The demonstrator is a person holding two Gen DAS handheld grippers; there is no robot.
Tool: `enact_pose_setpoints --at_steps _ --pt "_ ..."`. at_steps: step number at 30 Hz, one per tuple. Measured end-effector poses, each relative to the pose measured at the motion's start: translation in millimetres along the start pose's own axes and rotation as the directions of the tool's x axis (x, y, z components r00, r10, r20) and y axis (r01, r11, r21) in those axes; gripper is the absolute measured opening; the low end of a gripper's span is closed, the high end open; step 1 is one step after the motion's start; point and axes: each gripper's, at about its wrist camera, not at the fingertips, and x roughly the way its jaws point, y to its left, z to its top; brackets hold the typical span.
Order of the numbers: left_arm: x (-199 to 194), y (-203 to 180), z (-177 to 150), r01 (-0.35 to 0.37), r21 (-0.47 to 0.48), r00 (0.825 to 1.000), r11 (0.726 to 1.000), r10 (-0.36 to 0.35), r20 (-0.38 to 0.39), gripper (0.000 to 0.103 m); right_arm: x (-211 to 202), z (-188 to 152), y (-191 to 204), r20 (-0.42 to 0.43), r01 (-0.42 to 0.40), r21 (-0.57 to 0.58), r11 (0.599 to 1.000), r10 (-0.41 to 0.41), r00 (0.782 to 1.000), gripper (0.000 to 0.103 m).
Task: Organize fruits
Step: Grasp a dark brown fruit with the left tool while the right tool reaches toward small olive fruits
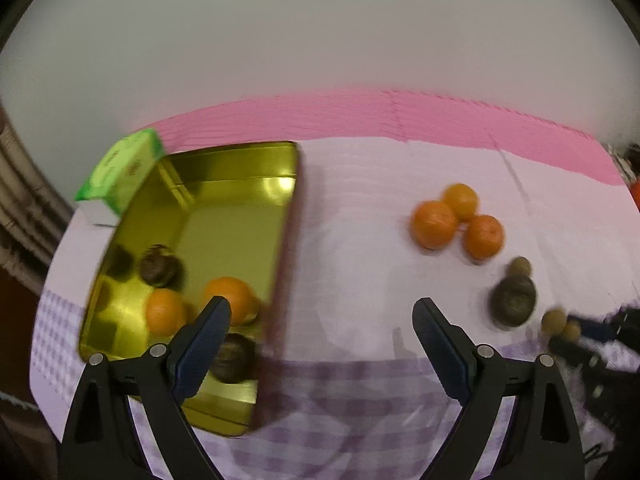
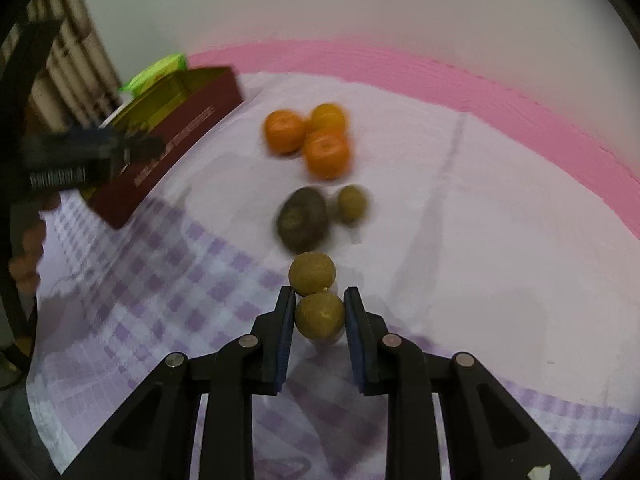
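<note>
A gold-lined tin box [image 1: 224, 208] with dark red sides [image 2: 176, 140] holds two oranges [image 1: 230, 298] and two dark round fruits [image 1: 160, 266]. My left gripper [image 1: 320, 320] is open and empty over the box's right wall. Three oranges [image 1: 434, 224] [image 2: 326, 152] lie on the cloth, with a dark fruit [image 1: 514, 300] [image 2: 304, 220] and small brown-green fruits [image 2: 352, 202] nearby. My right gripper [image 2: 320, 312] is shut on one small brown-green fruit [image 2: 320, 316]; another [image 2: 312, 274] touches it just ahead.
A green-topped carton [image 1: 120, 172] stands behind the box. A lilac checked cloth [image 2: 160, 288] covers the table, with a pink band [image 1: 360, 116] along the far edge by a pale wall. The left gripper shows at left in the right wrist view [image 2: 80, 156].
</note>
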Motion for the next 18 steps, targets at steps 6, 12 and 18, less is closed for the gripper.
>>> enact_pose_setpoints --at_steps 6,12,18 --pt "4.9 -34.7 -1.6 0.082 0.041 0.997 0.996 -0.081 -0.012 0.092 -2.0 18.2 -50.7 0.048 0.101 0.096 0.99 -0.106 0.993 0.023" --pt "14.5 -53.5 -3.7 0.142 0.024 0.989 0.99 -0.141 -0.036 0.092 26.8 37.3 -93.6 0.049 0.191 0.158 0.969 -0.201 0.978 0.023" --pt "17.2 -81.0 -3.5 0.188 0.079 0.982 0.979 -0.186 -0.032 0.092 39.7 37.7 -116.1 0.084 0.183 0.213 0.96 -0.205 0.975 0.023"
